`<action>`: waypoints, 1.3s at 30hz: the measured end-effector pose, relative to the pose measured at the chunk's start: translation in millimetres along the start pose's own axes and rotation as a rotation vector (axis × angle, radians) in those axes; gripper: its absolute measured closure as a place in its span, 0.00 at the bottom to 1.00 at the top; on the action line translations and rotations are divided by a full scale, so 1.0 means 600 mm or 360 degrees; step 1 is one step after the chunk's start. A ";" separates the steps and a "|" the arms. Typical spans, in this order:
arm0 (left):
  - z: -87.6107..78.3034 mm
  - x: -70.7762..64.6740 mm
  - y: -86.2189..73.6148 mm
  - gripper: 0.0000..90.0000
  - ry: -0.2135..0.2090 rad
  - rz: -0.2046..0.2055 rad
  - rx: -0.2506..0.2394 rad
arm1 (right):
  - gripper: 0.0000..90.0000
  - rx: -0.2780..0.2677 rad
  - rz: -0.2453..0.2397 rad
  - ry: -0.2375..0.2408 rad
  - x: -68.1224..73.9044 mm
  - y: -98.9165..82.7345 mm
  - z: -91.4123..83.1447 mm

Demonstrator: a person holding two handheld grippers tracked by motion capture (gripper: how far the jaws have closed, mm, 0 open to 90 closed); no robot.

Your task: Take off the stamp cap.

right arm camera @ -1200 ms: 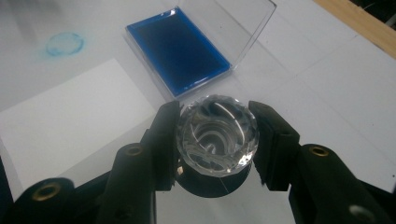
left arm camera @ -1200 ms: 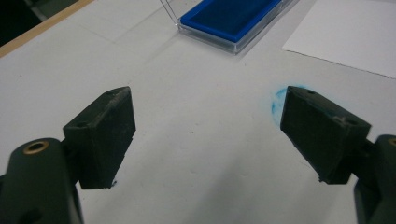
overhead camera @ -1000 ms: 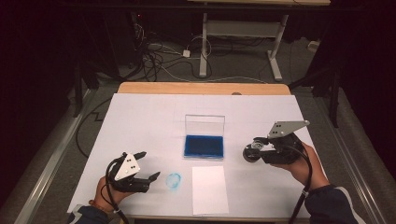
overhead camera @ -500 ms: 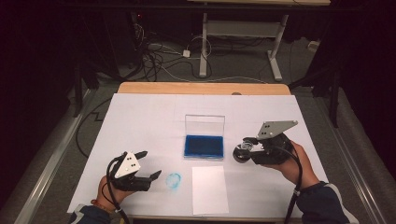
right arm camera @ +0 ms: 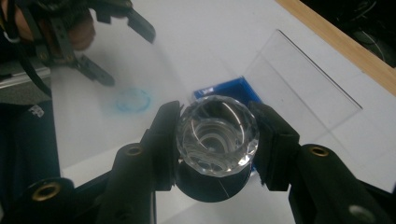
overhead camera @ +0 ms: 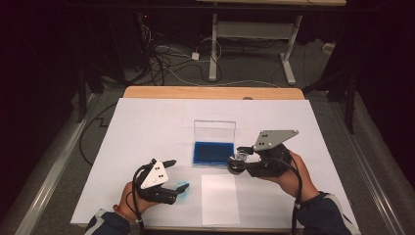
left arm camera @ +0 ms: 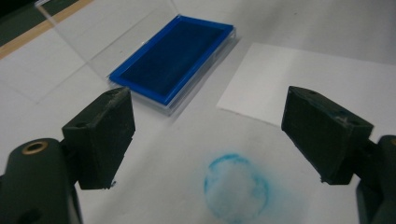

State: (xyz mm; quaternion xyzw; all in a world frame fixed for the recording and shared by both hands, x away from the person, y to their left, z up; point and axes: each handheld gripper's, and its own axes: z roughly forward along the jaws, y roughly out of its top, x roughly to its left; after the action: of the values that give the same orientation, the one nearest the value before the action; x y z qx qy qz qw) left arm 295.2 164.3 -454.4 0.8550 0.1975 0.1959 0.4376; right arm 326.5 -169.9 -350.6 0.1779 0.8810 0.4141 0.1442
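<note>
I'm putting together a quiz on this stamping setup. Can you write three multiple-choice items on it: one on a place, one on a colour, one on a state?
1. Where does the right gripper hold the clear faceted stamp?
A. Beside the ink pad's right edge
B. At the table's far left corner
C. Over the floor cables

2. What colour is the round ink mark on the table cover?
A. Red
B. Blue
C. Black

3. How is the left gripper?
A. Shut on the stamp
B. Shut on the paper sheet
C. Open, nothing between its jaws

Answers:
1. A: the high view shows the stamp next to the ink pad.
2. B: the left gripper view shows a blue ring.
3. C: its jaws stand wide apart above the mark.
</note>
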 end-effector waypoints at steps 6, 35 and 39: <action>0.029 -0.015 0.025 0.16 -0.0105 0.0018 -0.0038 | 0.63 -0.0034 -0.0029 0.0098 0.017 0.020 0.022; 0.085 -0.059 0.068 0.26 -0.0226 0.0086 -0.0062 | 0.63 -0.0036 -0.0067 0.0215 0.068 0.023 0.072; 0.087 -0.058 0.067 0.29 -0.0227 0.0071 -0.0041 | 0.63 -0.0033 -0.0062 0.0218 0.065 0.020 0.074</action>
State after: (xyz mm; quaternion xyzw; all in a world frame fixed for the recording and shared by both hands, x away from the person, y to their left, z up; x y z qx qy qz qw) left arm 299.1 89.7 -454.9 0.8653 0.1440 0.1467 0.4571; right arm 311.7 -115.9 -372.8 0.1305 0.8877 0.4315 0.0935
